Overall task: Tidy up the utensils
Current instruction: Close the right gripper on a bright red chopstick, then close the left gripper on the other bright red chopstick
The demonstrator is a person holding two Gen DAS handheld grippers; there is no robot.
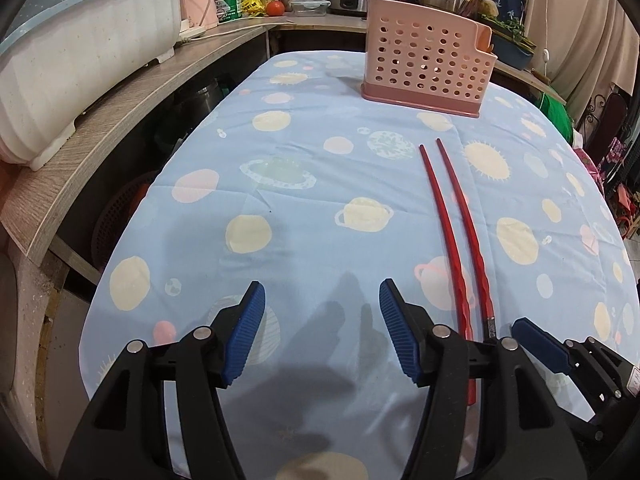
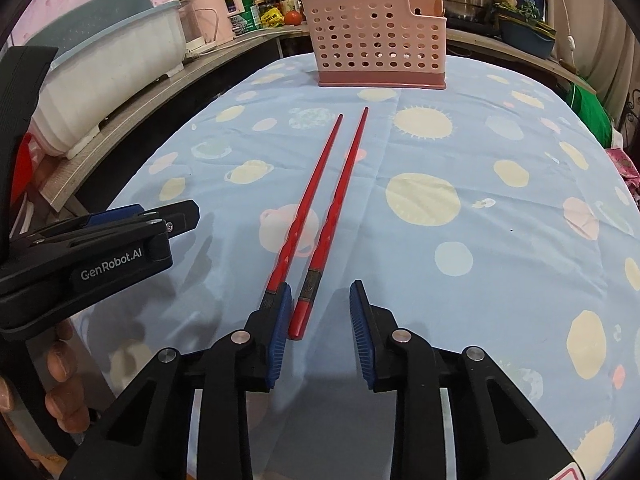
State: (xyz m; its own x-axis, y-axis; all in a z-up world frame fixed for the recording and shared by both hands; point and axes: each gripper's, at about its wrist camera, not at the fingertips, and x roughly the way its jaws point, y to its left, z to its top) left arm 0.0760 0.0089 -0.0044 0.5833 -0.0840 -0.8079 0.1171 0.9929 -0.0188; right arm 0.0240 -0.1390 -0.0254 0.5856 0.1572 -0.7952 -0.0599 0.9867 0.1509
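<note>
On the table [image 2: 500,248], under its blue planet-print cloth, two red chopsticks [image 2: 320,184] lie side by side, thick ends towards the person and thin tips pointing at the pink perforated holder [image 2: 376,46] standing well apart at the far end. Both are probably meant to be lifted together, and that looks risky as things stand: the right tool [image 2: 320,320] sits slightly off to one side, with its left pad against or over the butt of the left chopstick while only the right chopstick's end lies in the gap. If the jaws close from here, the pad may push the left stick aside or ride over it, so one stick is caught and the other rolls away; a pinch this near the butts would also let the long tips droop or scissor apart on the way to the holder. The right tool stands partly open, gripping nothing yet, its right pad clear of both sticks. The left tool [image 1: 320,332] hangs about half open over bare cloth, just beside the chopsticks, holding nothing.
</note>
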